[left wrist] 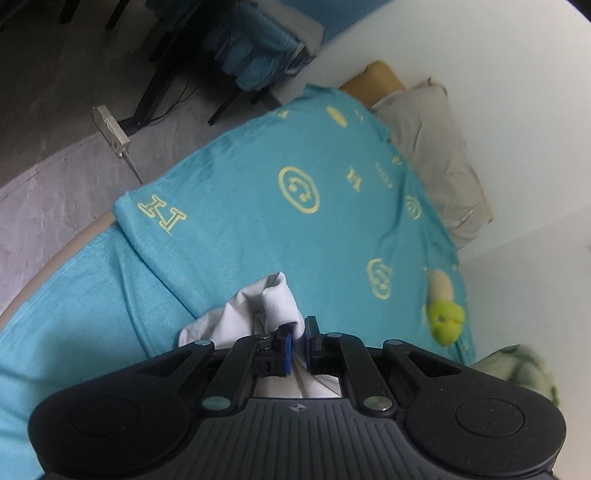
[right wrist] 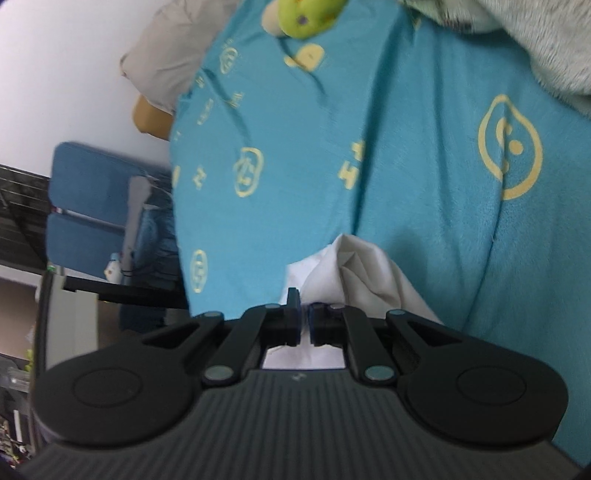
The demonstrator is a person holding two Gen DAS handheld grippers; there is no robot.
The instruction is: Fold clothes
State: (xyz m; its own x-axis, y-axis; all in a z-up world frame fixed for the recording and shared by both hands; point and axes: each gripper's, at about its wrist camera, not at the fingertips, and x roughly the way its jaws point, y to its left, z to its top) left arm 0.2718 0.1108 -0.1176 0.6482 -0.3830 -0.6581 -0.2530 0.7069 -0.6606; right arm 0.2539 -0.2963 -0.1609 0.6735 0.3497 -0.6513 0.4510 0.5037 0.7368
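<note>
A white garment bunches up in front of my left gripper, which is shut on a fold of it between the blue pads. The same white cloth rises ahead of my right gripper, shut on another part of it. Both grippers hang over a bed covered by a turquoise blanket with yellow logos, seen again as the blanket in the right wrist view. The rest of the garment is hidden under the gripper bodies.
A green and beige plush toy lies near the blanket's right side, also the toy at the top of the right view. A beige pillow rests against the white wall. A fluffy pale throw lies at top right. Grey floor, chair legs and a blue chair flank the bed.
</note>
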